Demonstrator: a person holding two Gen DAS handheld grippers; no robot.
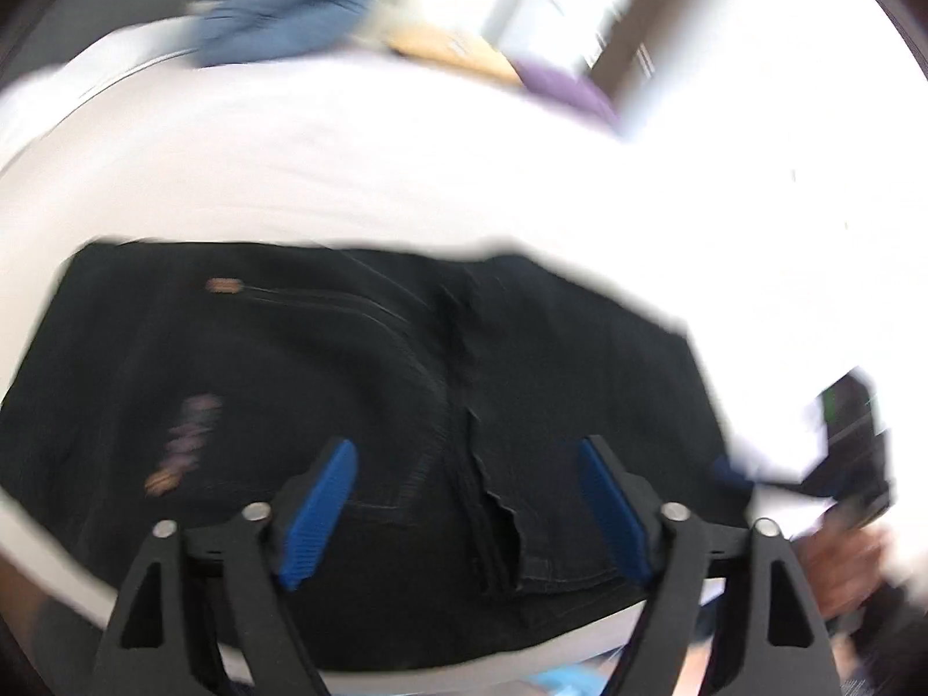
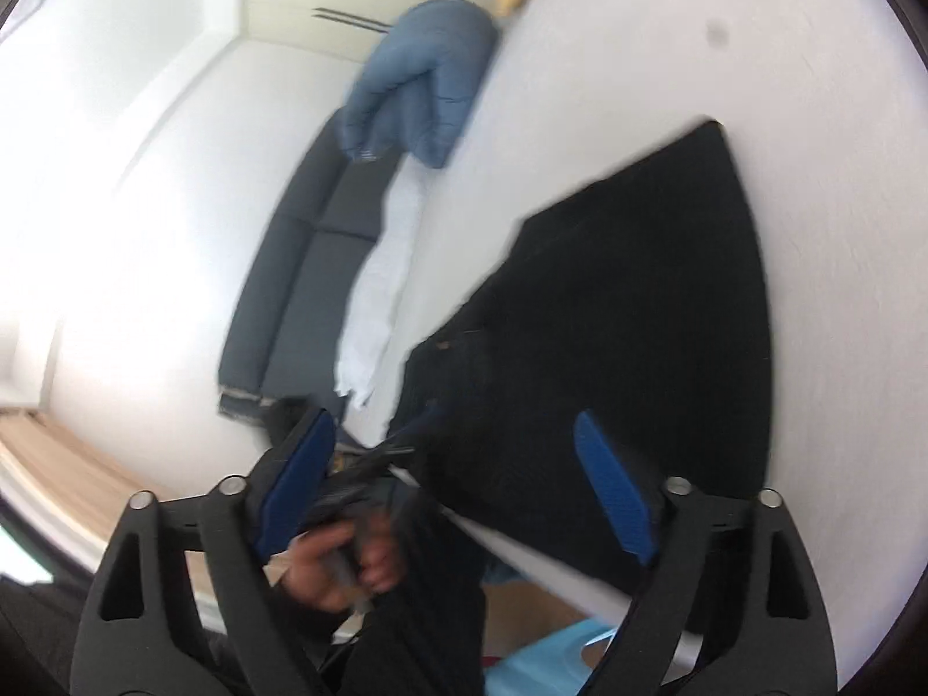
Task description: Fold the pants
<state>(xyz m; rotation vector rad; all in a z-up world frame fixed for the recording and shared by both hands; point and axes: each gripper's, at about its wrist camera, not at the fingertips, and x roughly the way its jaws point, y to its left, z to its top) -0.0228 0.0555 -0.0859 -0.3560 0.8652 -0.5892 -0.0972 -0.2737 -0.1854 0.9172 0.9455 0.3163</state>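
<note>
Black pants [image 1: 359, 383] lie folded on a white table [image 1: 348, 174], seams and a pocket showing, their near edge at the table's front. My left gripper [image 1: 467, 458] hovers just above their near part, blue pads [image 1: 322, 510] wide apart with nothing between them. The picture is smeared. In the right wrist view the same pants [image 2: 626, 301] form a dark folded slab on the white table [image 2: 609, 87]. My right gripper [image 2: 458, 441] stands open over their near corner, empty. The person's hand [image 2: 342, 562] on the other gripper's handle shows below it.
A blue garment [image 2: 423, 81] is piled at the far table edge, and shows blurred as a blue garment [image 1: 278, 6] in the left view. A white cloth [image 2: 377, 284] hangs off the table side beside a dark sofa [image 2: 290, 267]. Something purple [image 1: 562, 87] lies far right.
</note>
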